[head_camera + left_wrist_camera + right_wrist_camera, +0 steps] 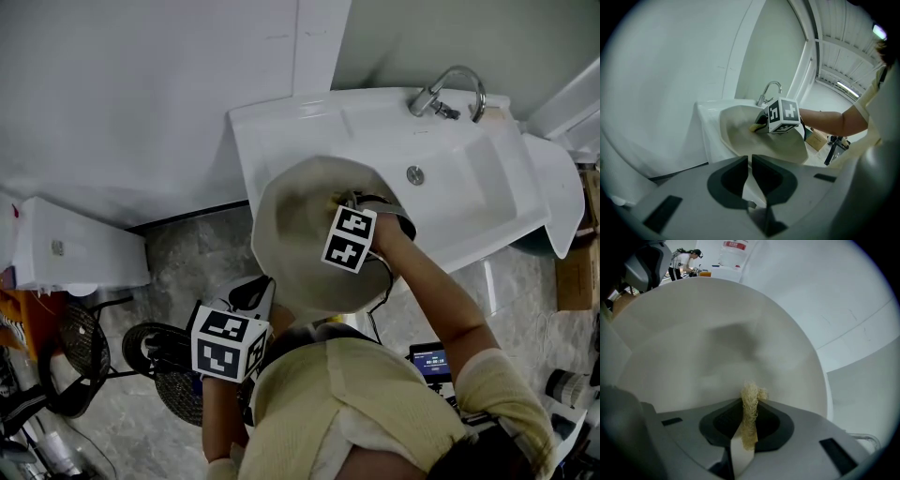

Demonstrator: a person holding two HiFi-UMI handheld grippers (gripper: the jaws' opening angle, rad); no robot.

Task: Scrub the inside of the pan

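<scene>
Pan [300, 234] tilted over sink [469, 178]. Left gripper [750, 163] jaws nearly together, clamping its near edge. Right gripper [750, 414] pinches yellow scouring pad [751, 397] against pan interior.

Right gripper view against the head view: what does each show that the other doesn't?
Only the right gripper view shows the right hand-held gripper with its jaws shut on a yellow scrubber, and a distant person. Only the head view shows the white sink, the faucet and the floor. Both show the pale inside of the pan.
</scene>
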